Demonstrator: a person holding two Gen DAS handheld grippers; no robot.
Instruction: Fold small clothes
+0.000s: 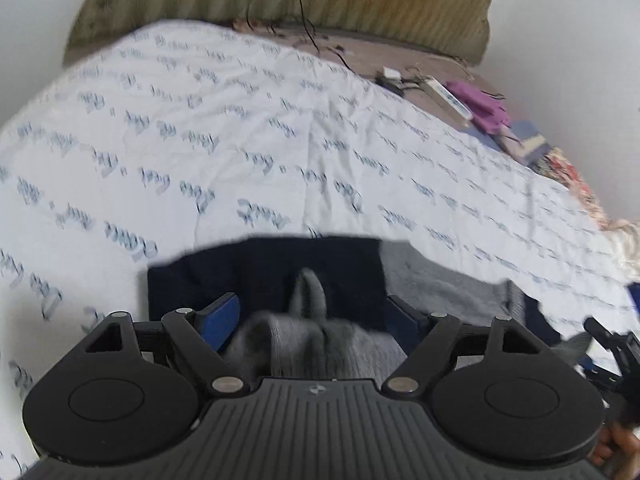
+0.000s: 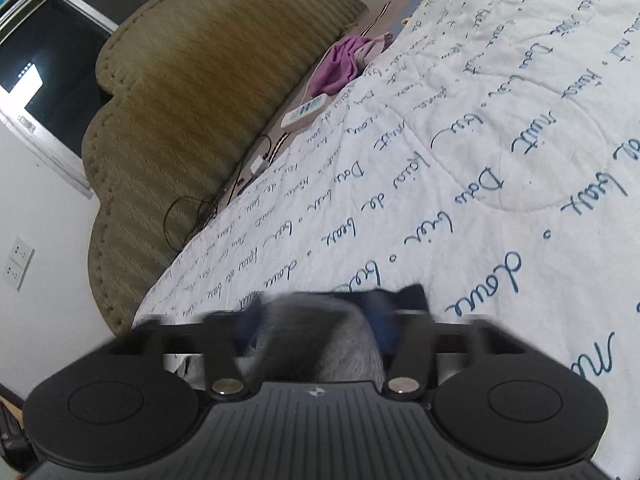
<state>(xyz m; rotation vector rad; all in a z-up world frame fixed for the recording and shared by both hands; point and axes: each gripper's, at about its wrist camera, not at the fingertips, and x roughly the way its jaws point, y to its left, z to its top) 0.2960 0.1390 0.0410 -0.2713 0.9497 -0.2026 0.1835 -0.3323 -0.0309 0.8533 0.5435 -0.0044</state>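
Left gripper point(image 1: 316, 316) stands wide, grey garment point(image 1: 320, 344) loose between its fingers, apparently released to lie flat. Right gripper point(image 2: 316, 320) likewise wide over the same garment. Garment rests on the quilt point(image 1: 240, 140), near its front edge, well apart from the headboard point(image 2: 180, 120).

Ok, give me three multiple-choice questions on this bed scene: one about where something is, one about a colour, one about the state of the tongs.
1. Where does the purple cloth lie?
A. By the headboard
B. Between the left tongs
C. On the grey garment

2. What colour is the writing on the white quilt?
A. Red
B. Blue
C. Green

3. How do the left tongs stand?
A. Shut on the quilt
B. Shut, empty
C. Open, with the grey garment between them

Answers: 1 A, it sits near the remote beside the headboard; 2 B, the script is blue; 3 C, both blue pads stand clear of the cloth.
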